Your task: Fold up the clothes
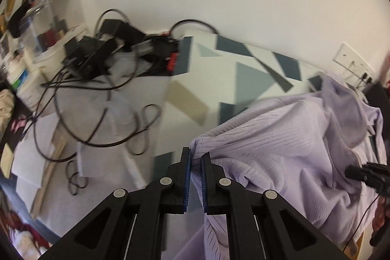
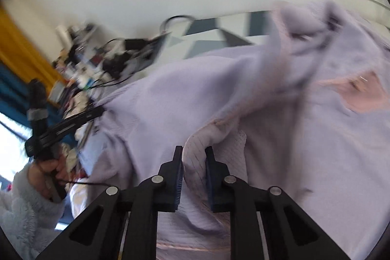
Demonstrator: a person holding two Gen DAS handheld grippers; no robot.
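Observation:
A lilac ribbed garment point(image 1: 292, 138) hangs bunched over a cover with a geometric pattern point(image 1: 231, 70). My left gripper point(image 1: 196, 156) is shut on a corner of its edge, with cloth pinched between the blue pads. In the right wrist view the same garment point(image 2: 195, 94) fills the middle, blurred. My right gripper point(image 2: 193, 154) is shut on a ribbed fold of its hem, which bulges up between the fingers. A hand point(image 2: 47, 168) in a fluffy white sleeve holds the left gripper's handle at the far left of that view.
Black cables point(image 1: 102, 113) and black devices point(image 1: 109, 48) lie on the grey floor to the left of the cover. A white shelf unit point(image 1: 48, 23) stands by the wall. A wall socket point(image 1: 351, 57) is at the right. A yellow curtain point(image 2: 22, 48) hangs at the left.

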